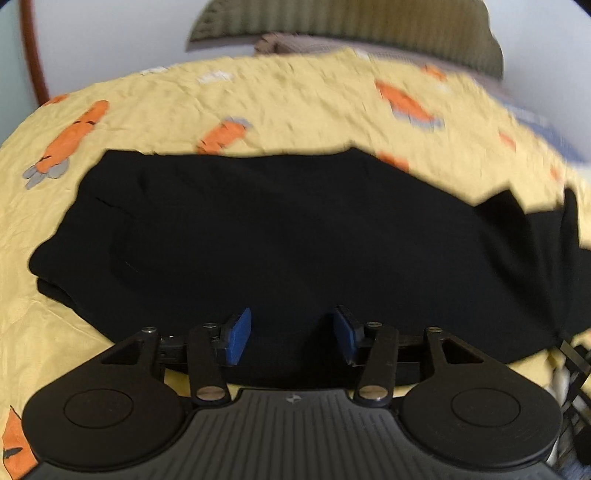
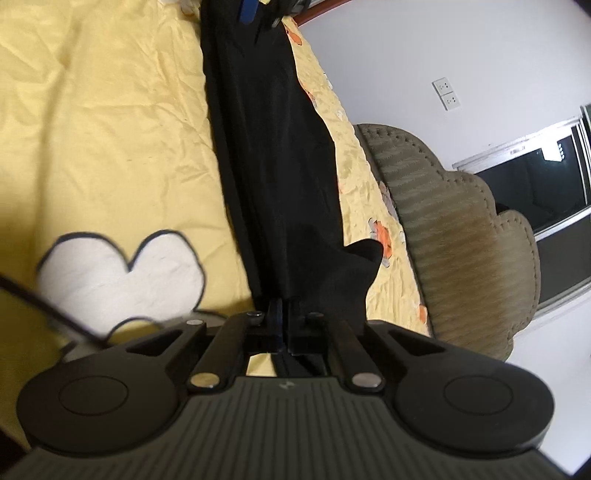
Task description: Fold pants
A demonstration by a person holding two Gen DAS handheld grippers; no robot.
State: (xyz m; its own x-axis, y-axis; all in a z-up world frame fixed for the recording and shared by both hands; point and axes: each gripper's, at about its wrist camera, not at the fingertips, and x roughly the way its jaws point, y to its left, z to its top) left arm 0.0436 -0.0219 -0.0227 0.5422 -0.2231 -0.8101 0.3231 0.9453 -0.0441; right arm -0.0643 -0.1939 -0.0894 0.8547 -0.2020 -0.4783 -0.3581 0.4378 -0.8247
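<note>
Black pants lie stretched in a long band across a yellow bedspread printed with orange carrots. My left gripper hovers over their near edge, open, its blue pads well apart with nothing pinched between them. In the right wrist view the pants run straight away from my right gripper, whose jaws are pressed together on the near end of the black fabric. A loose corner of cloth sticks out to the right. At the far end, a blue pad of the left gripper shows above the pants.
An olive ribbed scalloped headboard borders the bed on the right, also visible in the left wrist view as the headboard at the top. A white cloud-shaped print marks the bedspread. White wall with sockets and a dark window lie beyond.
</note>
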